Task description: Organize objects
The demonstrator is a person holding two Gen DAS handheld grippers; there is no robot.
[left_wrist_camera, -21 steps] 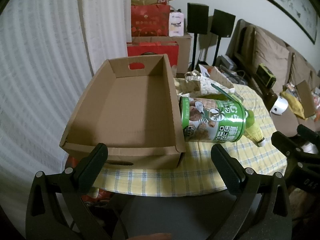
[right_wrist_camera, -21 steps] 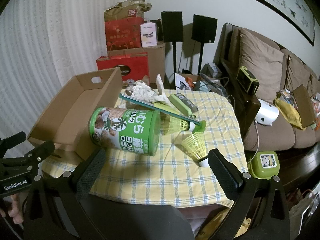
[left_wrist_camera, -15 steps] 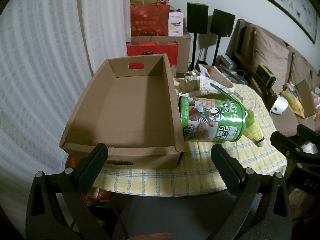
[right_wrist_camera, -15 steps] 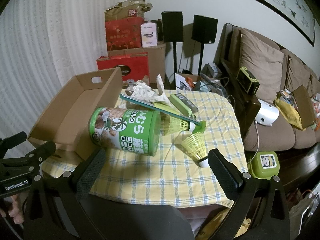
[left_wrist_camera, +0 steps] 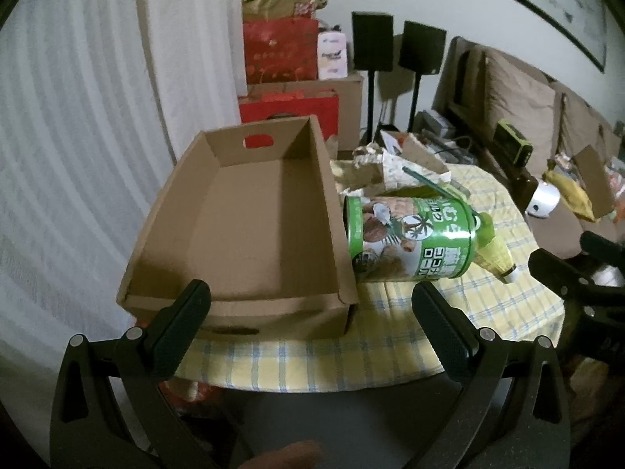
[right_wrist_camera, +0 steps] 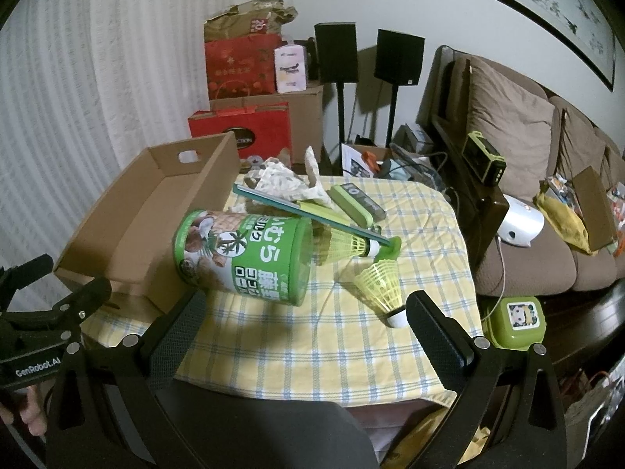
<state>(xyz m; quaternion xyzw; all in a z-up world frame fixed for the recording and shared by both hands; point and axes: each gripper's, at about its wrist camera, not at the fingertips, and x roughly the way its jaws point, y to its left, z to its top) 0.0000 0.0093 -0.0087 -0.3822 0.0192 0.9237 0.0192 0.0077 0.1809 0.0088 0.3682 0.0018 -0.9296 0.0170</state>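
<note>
At the left of the yellow-and-blue checked tabletop [right_wrist_camera: 351,348] stands one open brown cardboard box [left_wrist_camera: 250,226], nothing in it, with a handle slot in its far wall. Touching its right wall lies one green printed cylindrical canister [right_wrist_camera: 250,258] on its side; it looks stiff and smooth, likely to roll, and so wide that a grasp across the rim or one end seems safer than across the body. A thin teal flat strip [right_wrist_camera: 308,211] rests across its top. Behind lie one crumpled patterned paper wrapper [right_wrist_camera: 285,183], soft and light, and one green oblong case [right_wrist_camera: 355,203]. To the right are two yellow-green plastic shuttlecocks [right_wrist_camera: 381,285], very light and easily crushed at the skirt, best pinched by the white cork end. The left tool [left_wrist_camera: 312,308] hangs before the box's near edge, jaws spread fully, holding nothing. The right tool [right_wrist_camera: 304,312] hovers at the tabletop's near edge, likewise fully spread with nothing in it.
</note>
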